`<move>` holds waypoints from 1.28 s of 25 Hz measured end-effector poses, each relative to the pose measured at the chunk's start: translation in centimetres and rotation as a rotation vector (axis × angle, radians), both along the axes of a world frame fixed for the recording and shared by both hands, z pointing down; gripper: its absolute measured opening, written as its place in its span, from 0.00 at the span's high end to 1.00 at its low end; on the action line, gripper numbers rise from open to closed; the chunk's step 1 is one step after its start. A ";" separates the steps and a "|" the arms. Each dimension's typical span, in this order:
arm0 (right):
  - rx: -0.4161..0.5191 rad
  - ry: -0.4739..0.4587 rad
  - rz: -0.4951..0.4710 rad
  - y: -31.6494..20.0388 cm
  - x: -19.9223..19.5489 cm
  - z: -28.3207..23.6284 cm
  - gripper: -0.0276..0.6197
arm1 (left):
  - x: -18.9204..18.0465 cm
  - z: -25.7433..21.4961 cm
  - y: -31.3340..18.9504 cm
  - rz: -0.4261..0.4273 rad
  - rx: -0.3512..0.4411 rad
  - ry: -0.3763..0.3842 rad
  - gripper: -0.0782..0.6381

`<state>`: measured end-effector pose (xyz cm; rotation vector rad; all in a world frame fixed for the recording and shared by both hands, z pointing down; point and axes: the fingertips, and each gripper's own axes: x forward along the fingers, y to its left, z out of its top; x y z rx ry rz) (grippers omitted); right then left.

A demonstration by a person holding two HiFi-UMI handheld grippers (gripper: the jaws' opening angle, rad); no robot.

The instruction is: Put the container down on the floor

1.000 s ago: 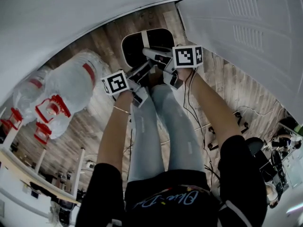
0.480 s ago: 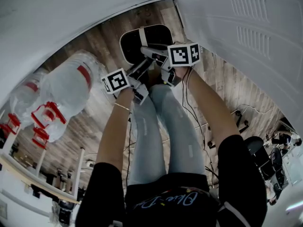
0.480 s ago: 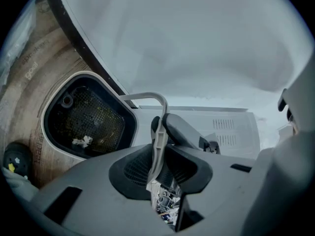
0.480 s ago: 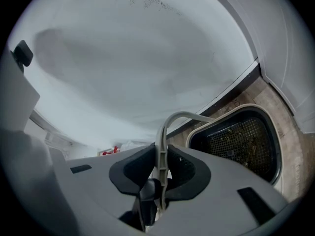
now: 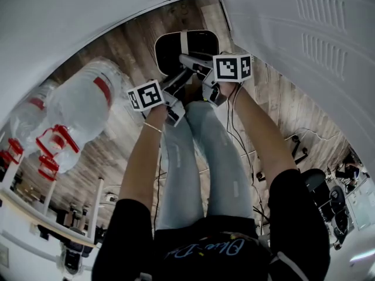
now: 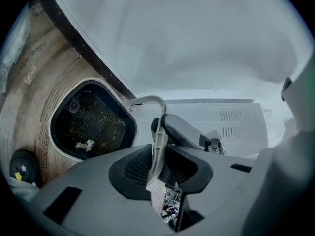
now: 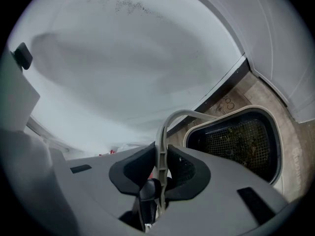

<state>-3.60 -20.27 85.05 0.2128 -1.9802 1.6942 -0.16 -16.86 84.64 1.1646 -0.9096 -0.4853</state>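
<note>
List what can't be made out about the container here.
- Head view: the container's underside and any gap to the floor, hidden by its own body.
- Left gripper view: pale scraps inside it, too small to name.
- Gripper views: the handle's lower stretch, covered by the left claw and right claw.

Office-like workroom, identified by wood-plank floor (image 5: 111, 157), 2 large water-cooler bottles (image 5: 76, 105), white desks (image 5: 32, 211) and a wheeled chair (image 5: 320, 184) at its edges.
</note>
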 end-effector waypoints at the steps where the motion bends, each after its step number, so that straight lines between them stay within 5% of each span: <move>1: -0.003 0.000 0.004 0.1 0.1 0.1 0.85 | 0.1 0.1 0.1 0.005 0.000 -0.002 0.79; 18: -0.077 -0.010 0.018 2.6 -1.1 0.1 0.75 | -0.9 0.7 2.5 -0.001 0.015 -0.031 0.78; 32: -0.080 0.003 0.004 4.5 -1.9 -1.1 0.72 | -4.3 1.5 4.3 0.028 -0.079 -0.251 0.58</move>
